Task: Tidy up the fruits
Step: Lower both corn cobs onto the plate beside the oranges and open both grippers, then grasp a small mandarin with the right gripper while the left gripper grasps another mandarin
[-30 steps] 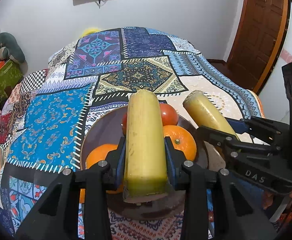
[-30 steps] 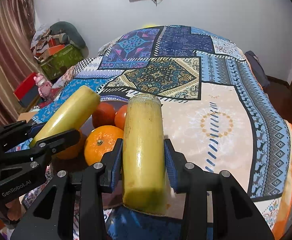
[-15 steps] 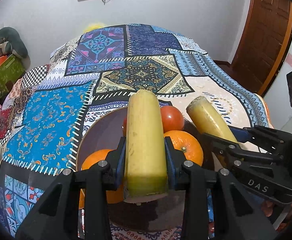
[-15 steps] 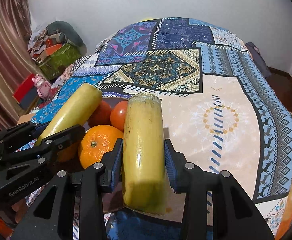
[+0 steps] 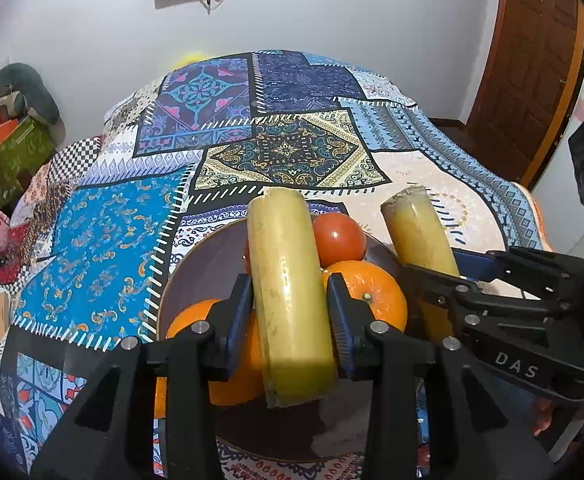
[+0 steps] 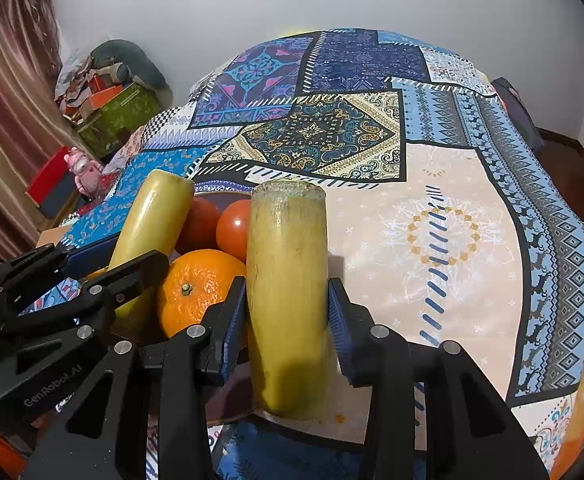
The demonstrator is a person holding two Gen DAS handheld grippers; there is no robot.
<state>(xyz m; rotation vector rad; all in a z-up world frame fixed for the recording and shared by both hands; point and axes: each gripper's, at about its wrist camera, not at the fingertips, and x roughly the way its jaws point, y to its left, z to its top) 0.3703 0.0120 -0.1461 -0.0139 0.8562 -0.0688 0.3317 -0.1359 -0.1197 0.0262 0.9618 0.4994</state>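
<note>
My left gripper (image 5: 288, 292) is shut on a yellow-green cut stalk (image 5: 284, 264), held above a dark brown plate (image 5: 204, 256). On the plate lie two oranges (image 5: 371, 292) (image 5: 188, 320) and a red tomato (image 5: 337, 238). My right gripper (image 6: 288, 296) is shut on a second yellow-green stalk (image 6: 288, 248) beside the plate's right edge. Each gripper shows in the other's view: the right one (image 5: 451, 276) with its stalk (image 5: 415, 232), the left one (image 6: 104, 268) with its stalk (image 6: 152, 216). An orange (image 6: 200, 288) and two tomatoes (image 6: 234, 230) (image 6: 202, 220) lie between them.
A patchwork cloth (image 5: 284, 152) covers the wide surface under the plate. A wooden door (image 5: 531, 60) stands at the right. Boxes and bundles (image 6: 112, 100) and a pink toy (image 6: 78, 168) crowd the floor at the left.
Both grippers keep their hold on the stalks. The views have shifted only slightly over the plate.
</note>
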